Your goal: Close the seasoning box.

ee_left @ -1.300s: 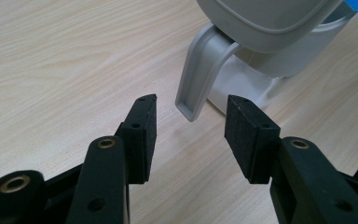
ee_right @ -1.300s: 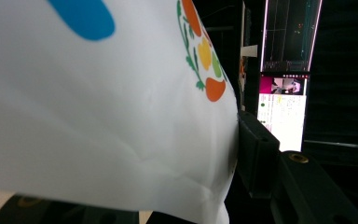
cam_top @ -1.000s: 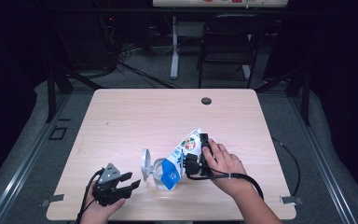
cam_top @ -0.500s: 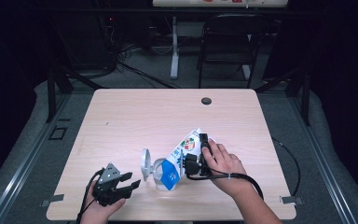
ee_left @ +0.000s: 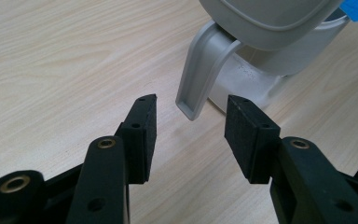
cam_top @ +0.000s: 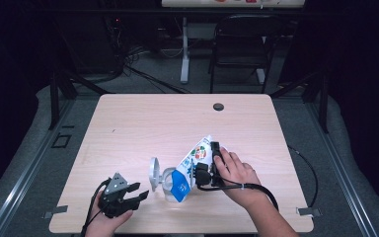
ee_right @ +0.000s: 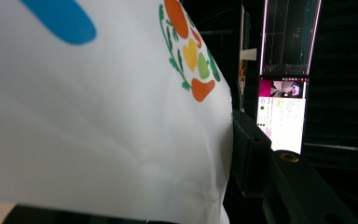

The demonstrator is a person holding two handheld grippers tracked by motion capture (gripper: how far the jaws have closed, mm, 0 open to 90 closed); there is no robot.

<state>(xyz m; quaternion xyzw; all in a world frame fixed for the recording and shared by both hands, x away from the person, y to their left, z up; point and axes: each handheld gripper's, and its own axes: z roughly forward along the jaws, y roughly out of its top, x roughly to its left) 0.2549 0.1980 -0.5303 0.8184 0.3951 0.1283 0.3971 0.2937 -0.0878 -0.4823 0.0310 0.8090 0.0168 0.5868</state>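
Observation:
A white and blue pouch [cam_top: 193,164] printed with vegetables leans tilted, its lower end at the mouth of a clear jug [cam_top: 168,181] whose white lid [cam_top: 154,173] stands flipped up. My right gripper [cam_top: 208,161] is shut on the pouch from the right; its jaws have just been closing on it. In the right gripper view one pad [ee_right: 249,154] presses the pouch [ee_right: 98,116], which hides the other jaw. My left gripper [cam_top: 140,192] rests open on the table left of the jug. Its own view puts the jug's handle [ee_left: 200,74] just beyond the open left gripper [ee_left: 191,126], untouched.
The wooden table [cam_top: 143,123] has a dark cable hole [cam_top: 218,106] near its far edge. A chair [cam_top: 242,44] and cables stand on the floor beyond. A lit monitor [ee_right: 282,121] shows in the dark behind the pouch.

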